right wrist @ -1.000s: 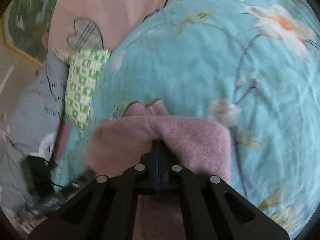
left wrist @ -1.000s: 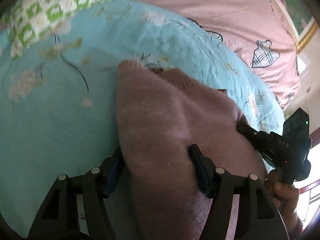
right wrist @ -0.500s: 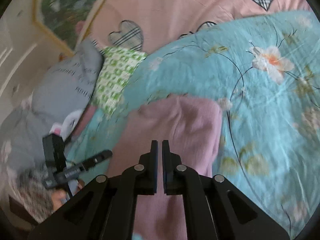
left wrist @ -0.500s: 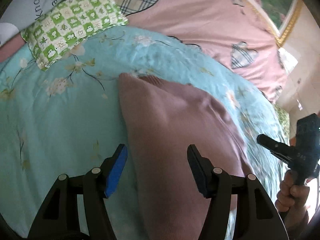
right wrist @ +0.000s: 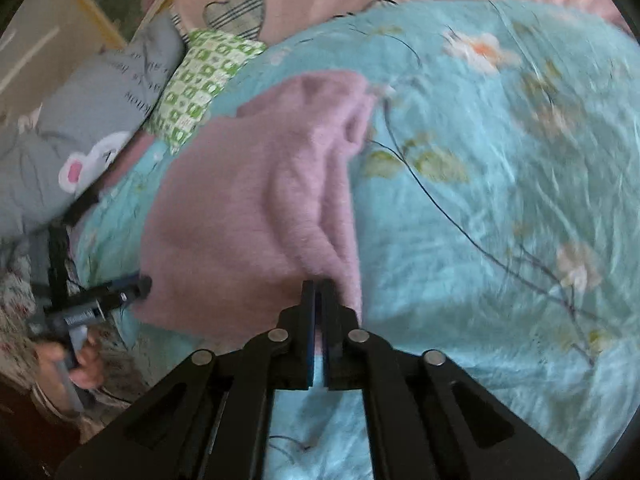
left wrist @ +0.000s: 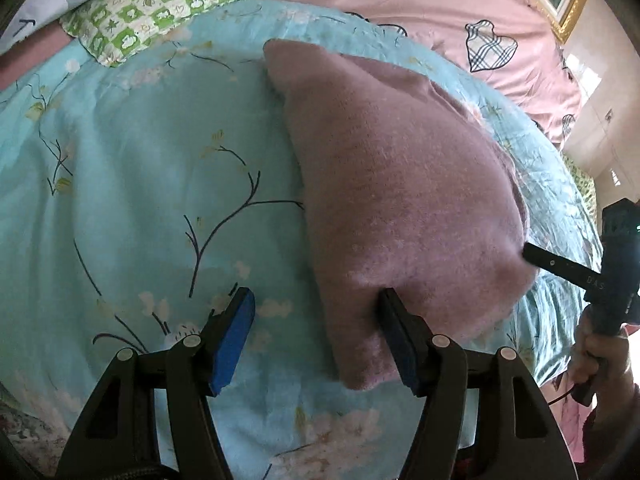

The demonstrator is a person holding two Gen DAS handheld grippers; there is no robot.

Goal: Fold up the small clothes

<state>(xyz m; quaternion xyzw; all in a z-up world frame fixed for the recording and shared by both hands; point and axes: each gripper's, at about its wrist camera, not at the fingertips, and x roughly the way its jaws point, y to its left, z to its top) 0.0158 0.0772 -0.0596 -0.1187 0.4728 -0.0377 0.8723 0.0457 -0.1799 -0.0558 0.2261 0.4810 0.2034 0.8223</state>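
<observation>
Pink knit sweater (left wrist: 400, 200) lies folded on the turquoise floral quilt (left wrist: 140, 200), center-right of the left wrist frame. Left gripper (left wrist: 316, 336) is spread wide, gripping nothing; its right finger touches the sweater's near edge. Right gripper (right wrist: 319, 300), lower center of its frame, is clenched on the sweater's near edge (right wrist: 260, 200). Green checkered pillow (left wrist: 160, 0) upper left.

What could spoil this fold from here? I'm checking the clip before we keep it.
1. The right gripper is shut on only the near edge of the pink sweater; pulling may bunch the layers already rumpled there.
2. The left gripper is open, one finger against the sweater and holding nothing, so the fabric could drag across the blue quilt.
</observation>
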